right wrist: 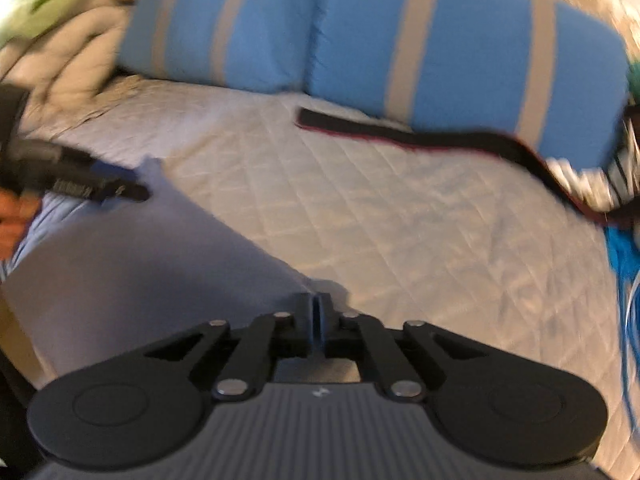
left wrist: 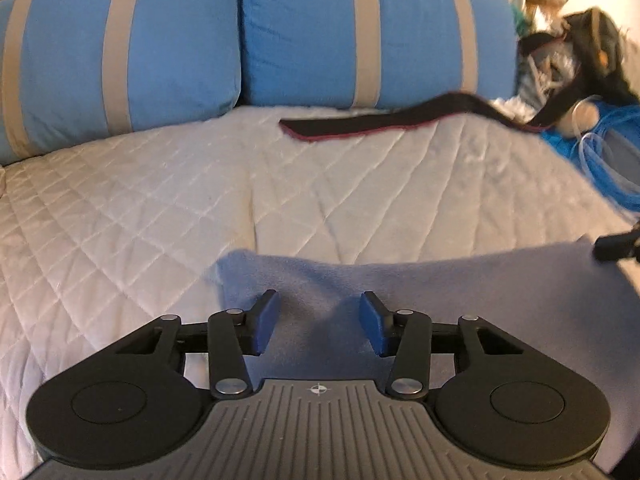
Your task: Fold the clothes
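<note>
A lavender cloth (left wrist: 420, 300) lies spread on the white quilted bed (left wrist: 160, 184). My left gripper (left wrist: 319, 300) is open, its blue pads (left wrist: 264, 324) on either side of the cloth just inside its far left corner. In the right wrist view the same cloth (right wrist: 132, 272) stretches left from my right gripper (right wrist: 316, 300), which is shut at the cloth's far right corner, seemingly pinching its edge. The left gripper (right wrist: 124, 190) shows there at the cloth's other far corner. The right gripper's tip (left wrist: 614, 246) peeks in at the right edge of the left wrist view.
Two blue pillows with beige stripes (left wrist: 352, 32) line the far side of the bed. A black strap with a red edge (left wrist: 360, 124) lies in front of them, running to a dark bag (left wrist: 592, 44). Blue cable (left wrist: 604, 168) is piled at the right. A cream blanket (right wrist: 60, 48) lies at far left.
</note>
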A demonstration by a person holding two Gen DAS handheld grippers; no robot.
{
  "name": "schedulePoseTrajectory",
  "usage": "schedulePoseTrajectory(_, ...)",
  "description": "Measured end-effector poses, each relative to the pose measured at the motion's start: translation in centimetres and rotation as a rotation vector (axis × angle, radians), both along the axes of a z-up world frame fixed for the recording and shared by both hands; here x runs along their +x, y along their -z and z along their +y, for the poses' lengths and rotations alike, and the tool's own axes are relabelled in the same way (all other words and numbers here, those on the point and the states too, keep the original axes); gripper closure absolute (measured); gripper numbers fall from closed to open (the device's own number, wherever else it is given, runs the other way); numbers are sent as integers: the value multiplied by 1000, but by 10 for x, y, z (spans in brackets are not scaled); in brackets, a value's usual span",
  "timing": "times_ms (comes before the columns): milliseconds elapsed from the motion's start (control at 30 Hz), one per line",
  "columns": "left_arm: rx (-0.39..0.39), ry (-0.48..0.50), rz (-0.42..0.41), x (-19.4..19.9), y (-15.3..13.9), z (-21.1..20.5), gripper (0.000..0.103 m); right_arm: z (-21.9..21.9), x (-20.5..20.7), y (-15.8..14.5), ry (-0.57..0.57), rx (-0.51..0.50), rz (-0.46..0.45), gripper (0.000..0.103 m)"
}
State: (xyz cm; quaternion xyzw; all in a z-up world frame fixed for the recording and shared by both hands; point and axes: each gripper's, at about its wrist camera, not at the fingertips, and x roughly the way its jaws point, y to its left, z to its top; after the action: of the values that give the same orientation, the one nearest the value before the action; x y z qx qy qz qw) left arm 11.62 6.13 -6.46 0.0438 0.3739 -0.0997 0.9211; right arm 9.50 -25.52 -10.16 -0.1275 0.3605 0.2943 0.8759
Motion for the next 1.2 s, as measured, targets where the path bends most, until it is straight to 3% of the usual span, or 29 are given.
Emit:
schedulePoseTrajectory(67, 17, -10, -11, -3, 0, 0, 59, -4, 5, 7, 60, -50, -14, 82)
schedulePoseTrajectory(133, 16, -25, -20, -6, -7, 2, 60, -7, 8, 13, 100, -113, -38, 87)
schedulePoseTrajectory(233, 5, -43, -60, -16, -23, 6, 60, -27, 9, 2, 118, 0, -49, 90)
schedulePoseTrajectory(267, -1, -42, -81, -23, -29, 6, 60, -26, 6, 3, 97, -10, -47, 96)
schedulePoseTrajectory(400, -34, -24, -116, -52, -43, 5, 60, -19, -8, 7, 14, -47, -40, 96)
schedulePoseTrajectory(500, -31, 20, -70, -66, -43, 3, 60, -14, -18, 10, -49, -75, -34, 94)
schedulePoseTrajectory(567, -1, 47, -40, -72, -39, 0, 60, -11, -25, 12, -90, -94, -31, 86)
schedulePoseTrajectory(733, 9, 68, 35, -79, -34, 3, 60, -8, -36, 14, -145, -138, -42, 87)
schedulePoseTrajectory(933, 5, 154, 97, -96, -40, 8, 60, -18, -58, -13, -181, -73, -8, 80)
schedulePoseTrajectory(1067, 48, 248, 162, -105, -38, 0, 60, -9, -81, -23, -290, -152, 30, 79)
schedulePoseTrajectory(1200, 99, 277, 234, -108, -21, -8, 61, 1, -86, -8, -312, -239, 94, 80)
